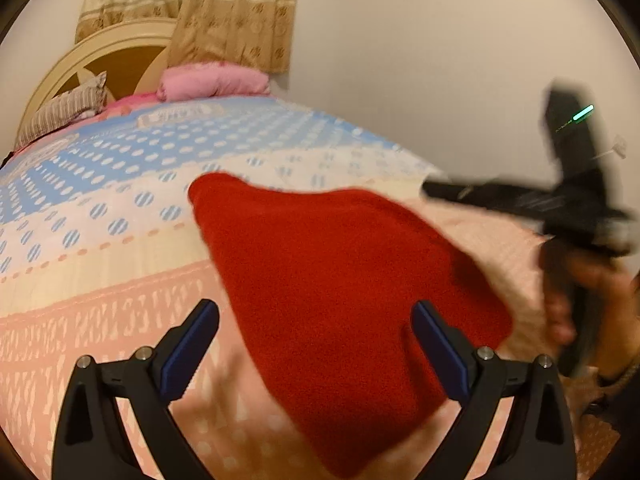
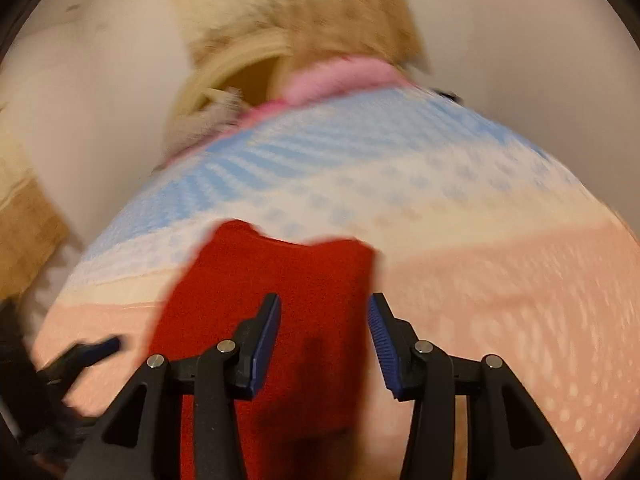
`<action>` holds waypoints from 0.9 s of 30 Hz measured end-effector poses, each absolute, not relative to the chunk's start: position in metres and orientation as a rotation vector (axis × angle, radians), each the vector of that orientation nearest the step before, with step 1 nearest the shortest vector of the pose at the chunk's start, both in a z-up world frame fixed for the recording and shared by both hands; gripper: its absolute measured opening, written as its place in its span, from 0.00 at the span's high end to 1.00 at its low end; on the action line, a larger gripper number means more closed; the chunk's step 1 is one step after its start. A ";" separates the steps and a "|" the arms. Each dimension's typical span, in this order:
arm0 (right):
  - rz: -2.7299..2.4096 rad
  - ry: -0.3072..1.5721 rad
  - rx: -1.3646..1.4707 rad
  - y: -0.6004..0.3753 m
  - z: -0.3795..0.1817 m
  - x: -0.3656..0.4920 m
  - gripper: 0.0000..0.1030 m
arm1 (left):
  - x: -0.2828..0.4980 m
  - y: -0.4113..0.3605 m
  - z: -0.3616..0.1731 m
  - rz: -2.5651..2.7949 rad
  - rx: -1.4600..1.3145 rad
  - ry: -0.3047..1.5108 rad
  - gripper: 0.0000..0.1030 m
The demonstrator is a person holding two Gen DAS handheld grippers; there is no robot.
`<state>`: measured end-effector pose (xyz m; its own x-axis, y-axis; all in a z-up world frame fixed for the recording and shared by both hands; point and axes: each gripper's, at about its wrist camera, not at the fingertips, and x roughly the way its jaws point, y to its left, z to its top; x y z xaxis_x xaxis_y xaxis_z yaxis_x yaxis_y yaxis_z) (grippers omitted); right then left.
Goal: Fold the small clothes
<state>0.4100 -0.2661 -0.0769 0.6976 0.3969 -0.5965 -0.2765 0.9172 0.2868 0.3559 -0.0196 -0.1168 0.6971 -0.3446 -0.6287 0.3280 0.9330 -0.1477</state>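
Red garment (image 1: 340, 280) lies flat on the bed (image 1: 100, 280), frame centre. Left gripper (image 1: 316, 344) fingers spread wide; right gripper (image 2: 324, 344) fingers parted, pinching nothing.

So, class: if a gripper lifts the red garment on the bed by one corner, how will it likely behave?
The red garment would probably droop: it lies limp, with wavy edges, on the bedspread. It looks thin and flat, so likely light. Its fuzzy surface suggests the right gripper's ribbed pads would hold it without slipping.

A home bedroom: a bed (image 1: 120, 184) under a patterned blue-and-pink spread, pillows (image 1: 212, 80) (one pink) against a curved headboard (image 1: 100, 52), curtains (image 1: 224, 8) behind.
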 end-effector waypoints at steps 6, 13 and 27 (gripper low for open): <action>0.577 0.813 0.112 -0.234 -0.098 0.385 0.55 | 0.354 -0.016 -0.138 -0.382 -0.058 0.788 0.04; 0.482 0.860 0.142 -0.270 -0.126 0.379 0.55 | 0.352 -0.035 -0.156 -0.396 0.038 0.881 0.00; 0.462 0.738 0.326 -0.305 -0.104 0.392 0.31 | 0.342 0.011 -0.104 -0.350 -0.157 0.661 0.00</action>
